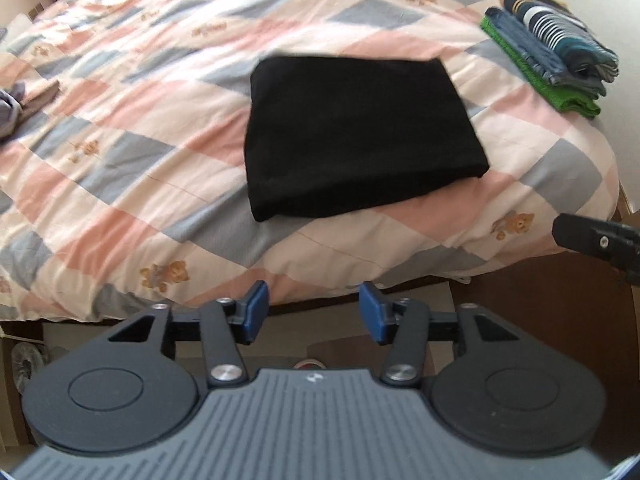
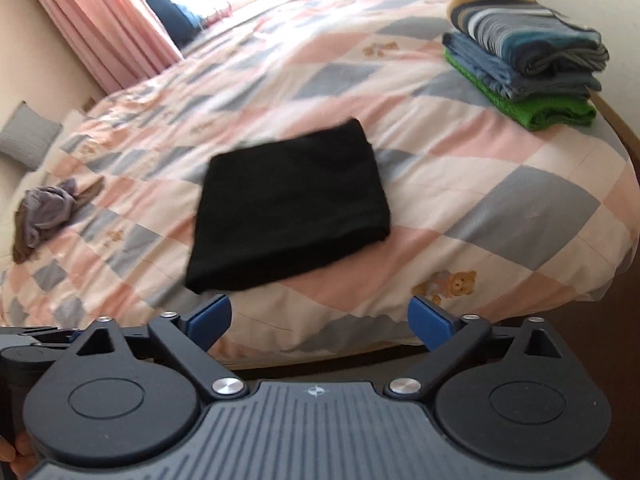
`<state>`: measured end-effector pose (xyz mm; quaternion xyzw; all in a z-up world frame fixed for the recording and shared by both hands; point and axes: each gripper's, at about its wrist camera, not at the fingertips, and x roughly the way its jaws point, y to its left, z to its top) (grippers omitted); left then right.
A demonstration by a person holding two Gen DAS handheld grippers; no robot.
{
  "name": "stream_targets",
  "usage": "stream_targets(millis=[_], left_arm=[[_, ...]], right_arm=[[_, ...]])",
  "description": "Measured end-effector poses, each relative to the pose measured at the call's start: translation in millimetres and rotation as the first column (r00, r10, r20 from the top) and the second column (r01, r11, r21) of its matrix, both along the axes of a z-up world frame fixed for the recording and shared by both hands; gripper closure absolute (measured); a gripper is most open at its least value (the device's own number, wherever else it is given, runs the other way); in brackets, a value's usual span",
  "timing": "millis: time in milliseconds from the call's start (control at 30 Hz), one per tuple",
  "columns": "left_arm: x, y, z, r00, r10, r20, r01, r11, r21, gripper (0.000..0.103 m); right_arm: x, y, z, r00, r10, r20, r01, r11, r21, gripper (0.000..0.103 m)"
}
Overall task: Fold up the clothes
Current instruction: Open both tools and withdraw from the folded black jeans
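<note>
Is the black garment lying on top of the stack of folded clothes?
No, the black garment lies alone on the quilt, apart from the stack near the bed's far right edge.

This is a bedroom in a home. A big bed (image 2: pixel 500 184) has a pink and blue quilt (image 1: pixel 132 152) (with little teddy bears on it). Pink curtains (image 2: pixel 104 20) hang by the window.

1. The left black two-finger gripper (image 1: pixel 313 312) has blue rectangular finger pads (image 1: pixel 256 312), black linkage arms and silver round pivot screws.
2. The right black two-finger gripper (image 2: pixel 320 324) matches it, with a grey ribbed base plate and a small white emblem.
</note>
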<state>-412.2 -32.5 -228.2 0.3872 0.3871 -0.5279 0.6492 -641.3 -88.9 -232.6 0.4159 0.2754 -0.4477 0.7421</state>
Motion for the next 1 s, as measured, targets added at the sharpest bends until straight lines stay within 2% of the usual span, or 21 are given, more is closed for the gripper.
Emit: stream_targets(millis=[33,133,400,600,733,1000], left_arm=[[-2.7,2.6,6.9,1.000,0.001,0.011,-0.001,1.000,-0.013,0.046],[-7.9,10.2,25.4,1.000,0.011,0.026,-0.009,0.999,-0.052,0.044],[-13.3,32.5,55.6,0.999,0.039,0.029,-0.036,0.995,-0.094,0.039],[-13.4,54.5,63.6,0.999,0.052,0.001,-0.052,0.994,-0.093,0.038],[-12.7,66.4,64.4,0.998,0.059,-0.003,-0.059,0.995,-0.078,0.038],[-14.5,72.4,69.1,0.999,0.053,0.005,-0.053,0.996,-0.069,0.037]], right_arm=[[-0.7,3.2,6.6,1.000,0.012,-0.001,-0.012,1.000,-0.014,0.005],[-0.7,12.2,22.2,0.999,0.031,-0.016,-0.032,0.999,-0.042,0.003],[6.0,28.5,40.3,0.992,0.071,-0.101,-0.073,0.997,-0.017,0.002],[16.2,45.7,47.7,0.979,0.077,-0.188,-0.074,0.997,0.023,0.002],[23.7,56.5,54.4,0.970,0.102,-0.220,-0.100,0.995,0.018,0.002],[25.8,65.4,66.3,0.963,0.123,-0.241,-0.127,0.992,0.002,0.002]])
